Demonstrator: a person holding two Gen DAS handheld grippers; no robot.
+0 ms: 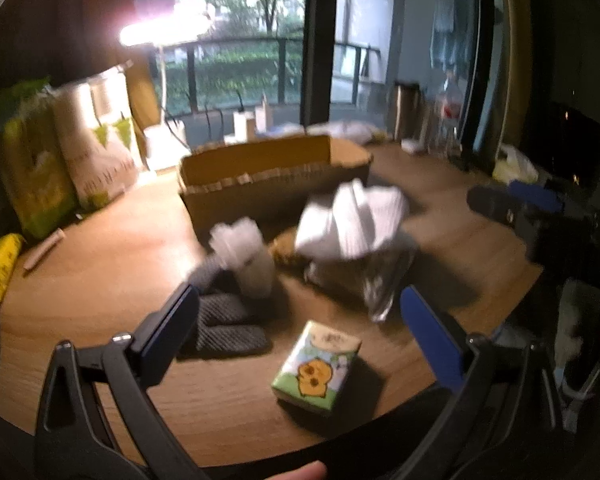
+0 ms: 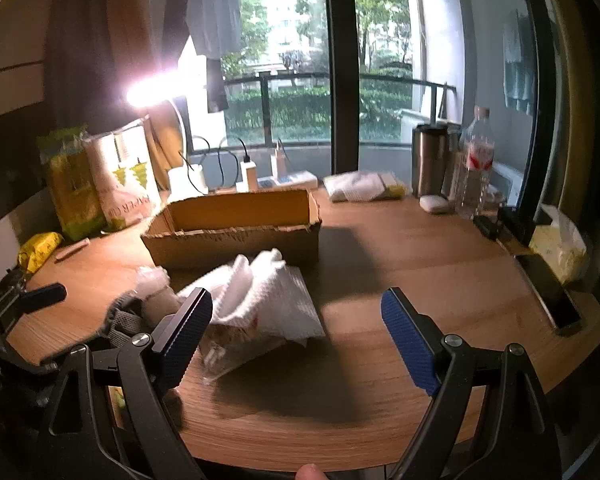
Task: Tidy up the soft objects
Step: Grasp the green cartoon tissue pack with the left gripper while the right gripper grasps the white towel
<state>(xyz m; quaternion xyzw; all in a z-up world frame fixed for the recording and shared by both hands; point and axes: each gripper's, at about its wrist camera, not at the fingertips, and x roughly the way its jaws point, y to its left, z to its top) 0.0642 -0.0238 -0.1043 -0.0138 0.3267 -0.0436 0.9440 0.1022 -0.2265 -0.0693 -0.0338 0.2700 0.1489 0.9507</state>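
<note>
An open cardboard box (image 1: 260, 176) (image 2: 236, 228) stands at the middle of the wooden table. In front of it lie a white cloth (image 1: 352, 220) (image 2: 268, 300) over a clear plastic bag (image 1: 380, 284), a pale rolled item (image 1: 248, 256), dark grey knitted pieces (image 1: 224, 324) (image 2: 124, 320) and a small tissue pack with a yellow cartoon print (image 1: 316, 368). My left gripper (image 1: 300, 332) is open above the tissue pack and the grey pieces. My right gripper (image 2: 296, 332) is open just right of the white cloth, holding nothing. The right gripper (image 1: 512, 200) also shows at the right in the left wrist view.
Green and white paper packs (image 1: 60, 156) (image 2: 100, 184) stand at the back left beside a lit lamp (image 2: 152, 92). A yellow packet (image 2: 40, 252), chargers, a steel flask (image 2: 428, 160), a water bottle (image 2: 476, 168), a phone (image 2: 552, 292) and a bagged item (image 2: 560, 244) line the edges.
</note>
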